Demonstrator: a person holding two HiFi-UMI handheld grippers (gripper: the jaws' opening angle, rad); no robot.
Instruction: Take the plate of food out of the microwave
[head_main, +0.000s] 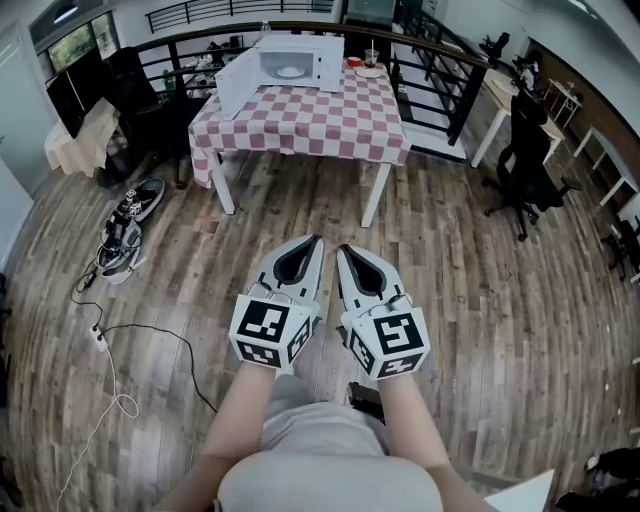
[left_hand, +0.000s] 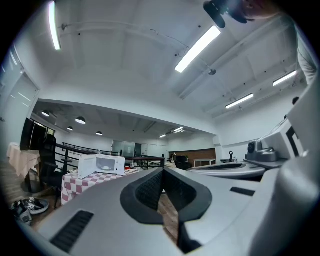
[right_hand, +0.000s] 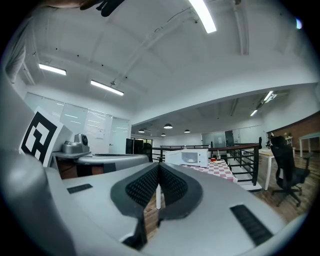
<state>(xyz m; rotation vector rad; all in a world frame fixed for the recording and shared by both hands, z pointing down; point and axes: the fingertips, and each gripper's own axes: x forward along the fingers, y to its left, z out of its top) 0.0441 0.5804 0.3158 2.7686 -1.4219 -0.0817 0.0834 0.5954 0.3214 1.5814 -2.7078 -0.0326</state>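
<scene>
The tabletop (head_main: 300, 125), under a red-and-white checked cloth, stands well apart from me across the wooden floor. At its far end sits the white microwave (head_main: 295, 60), its door (head_main: 237, 85) swung wide open to the left. Both of my tools hang close in front of my body: the left hand-held gripper (head_main: 317, 240) has its jaws pressed together with nothing between them, and the right hand-held gripper (head_main: 341, 249) is likewise closed and empty. The two sit just beside each other, pointing towards the tabletop.

The plate of food (head_main: 290, 71) lies inside the open microwave cavity, low on its floor.

I judge it to be stiff and breakable, with a smooth, slippery glaze, and moderately heavy once the food's weight is added. The near rim is the place to take hold, one jaw above and one below the edge. A second grip on the opposite side would help, because a single pinch may let it tip and spill. It must come out level and clear the cavity's lip.

From here it is only a small pale disc, seemingly white; I cannot make out the food on it.
</scene>
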